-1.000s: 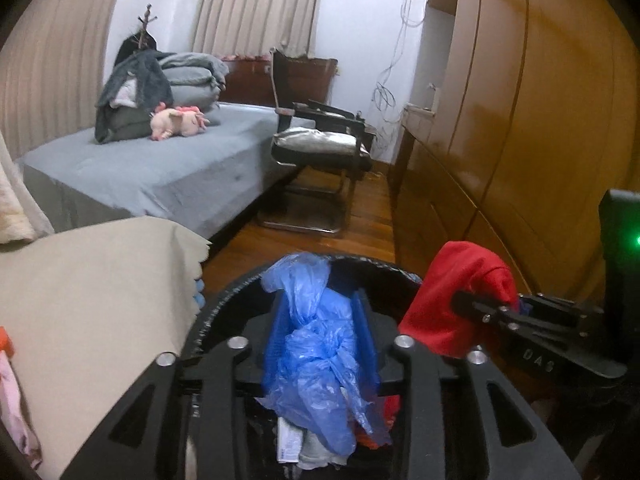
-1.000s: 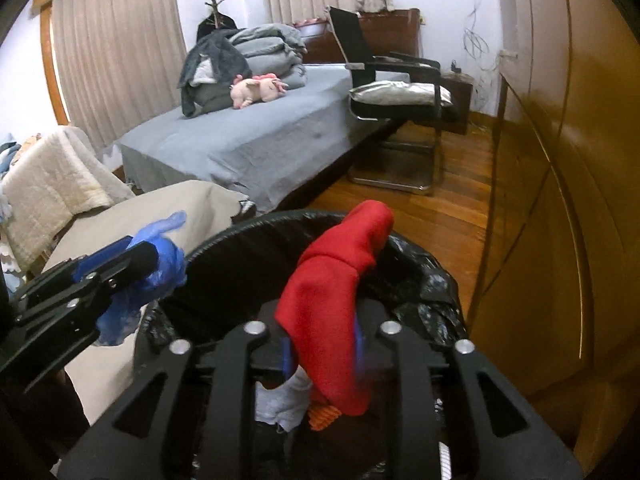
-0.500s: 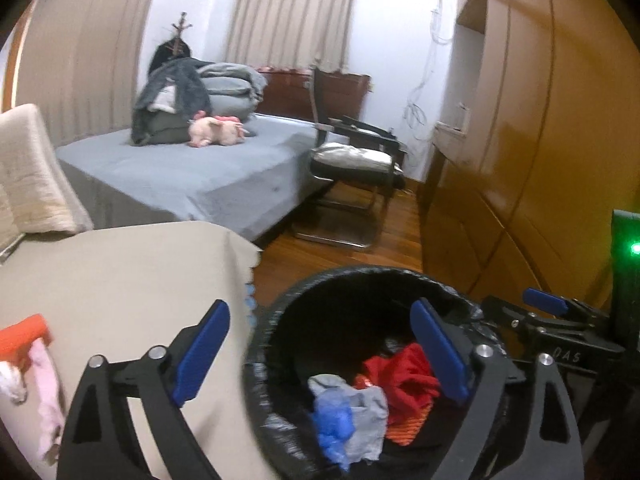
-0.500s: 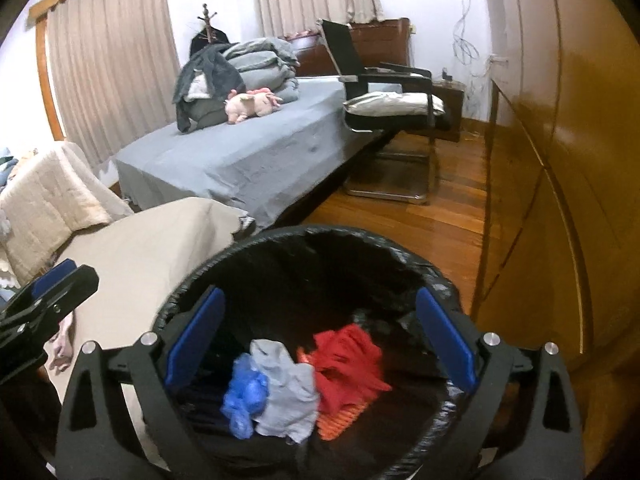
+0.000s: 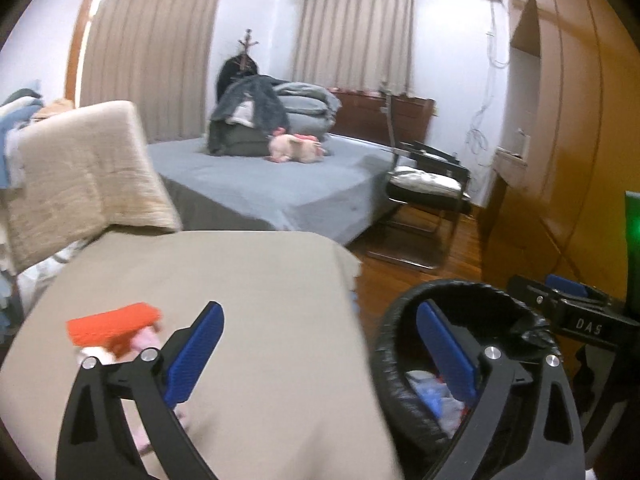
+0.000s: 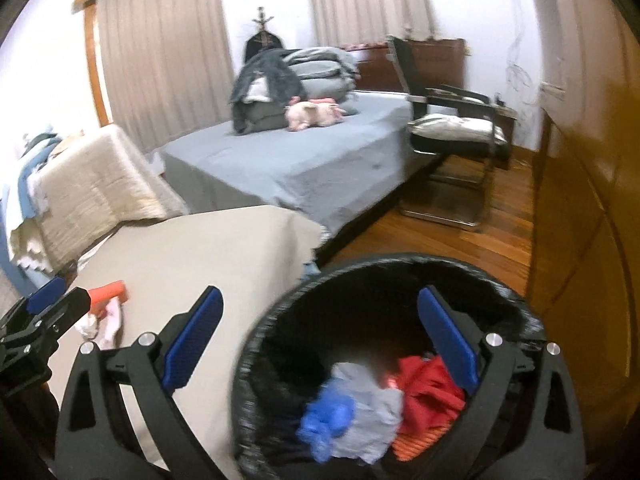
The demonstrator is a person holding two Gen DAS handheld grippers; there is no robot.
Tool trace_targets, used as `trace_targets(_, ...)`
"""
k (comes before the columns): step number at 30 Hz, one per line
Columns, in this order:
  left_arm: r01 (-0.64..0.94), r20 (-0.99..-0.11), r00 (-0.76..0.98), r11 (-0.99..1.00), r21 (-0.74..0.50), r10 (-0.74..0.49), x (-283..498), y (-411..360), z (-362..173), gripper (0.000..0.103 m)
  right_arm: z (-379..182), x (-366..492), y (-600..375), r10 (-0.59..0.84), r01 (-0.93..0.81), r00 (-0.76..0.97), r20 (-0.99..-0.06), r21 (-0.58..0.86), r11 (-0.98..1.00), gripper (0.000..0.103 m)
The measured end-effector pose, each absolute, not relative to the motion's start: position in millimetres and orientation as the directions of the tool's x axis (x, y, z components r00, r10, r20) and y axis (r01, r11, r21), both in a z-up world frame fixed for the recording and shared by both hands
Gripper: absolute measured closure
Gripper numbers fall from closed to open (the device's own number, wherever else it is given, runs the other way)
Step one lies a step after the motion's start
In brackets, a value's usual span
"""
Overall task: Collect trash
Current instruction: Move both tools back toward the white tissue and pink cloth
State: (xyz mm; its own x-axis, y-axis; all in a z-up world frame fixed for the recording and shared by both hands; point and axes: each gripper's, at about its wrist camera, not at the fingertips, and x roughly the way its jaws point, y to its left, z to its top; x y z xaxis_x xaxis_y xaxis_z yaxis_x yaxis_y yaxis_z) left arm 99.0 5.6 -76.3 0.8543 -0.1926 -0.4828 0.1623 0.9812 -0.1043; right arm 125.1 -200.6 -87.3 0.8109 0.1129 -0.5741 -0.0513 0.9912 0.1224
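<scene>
Both grippers have let go since a second ago: the blue plastic bag (image 6: 326, 416) and the red cloth (image 6: 432, 386) they pinched above the bin (image 6: 276, 316) now lie inside it, and both views have swung left toward the table.

Spread wide and holding nothing, the left gripper (image 5: 316, 354) hangs over the table's right edge, one blue pad above the beige tablecloth (image 5: 256, 280) and the other over the black-lined rim of the bin (image 5: 390, 344). Near the table's left edge lie an orange piece (image 5: 112, 326) and a crumpled pink and white scrap (image 5: 146, 340), touching each other, just beyond the gripper's left finger.

Equally wide and empty, the right gripper (image 6: 318, 338) straddles the gap between table and bin. In its view the bin stands just beside the table's right edge, holding the blue bag against a grey rag (image 6: 370, 412), with the red cloth to the right and something orange and ribbed (image 6: 416, 444) below it. The orange piece (image 6: 108, 292) and pink scrap (image 6: 110, 318) sit at the table's left edge, close to the tip of the left gripper (image 6: 44, 312) entering from the left.

Behind stand a grey bed (image 6: 304, 168) with a pink soft toy (image 6: 314, 114), a black chair (image 6: 452, 128) and a wooden wardrobe (image 6: 580, 220).
</scene>
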Motion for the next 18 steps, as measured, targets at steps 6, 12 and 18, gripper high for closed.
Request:
trace_targets(6,0.064,-0.471,0.876,0.994,-0.091,-0.099,89,52,-75,0.008,-87,139,-147,0.180,-0.142,0.803,-0.568,0.112,0.984,0.008)
trace_targets(12,-0.041,-0.476,0.879,0.996,-0.078,-0.001,82,100,-81,0.008,-94,152,-98,0.237,-0.217,0.783,-0.575,0.105,0.970,0.008)
trace_targets(18,-0.139,-0.512,0.855,0.988,-0.074,0.082,87,141,-99,0.008,-110,166,-56,0.262,-0.266,0.760,-0.595,0.082,0.960,0.008)
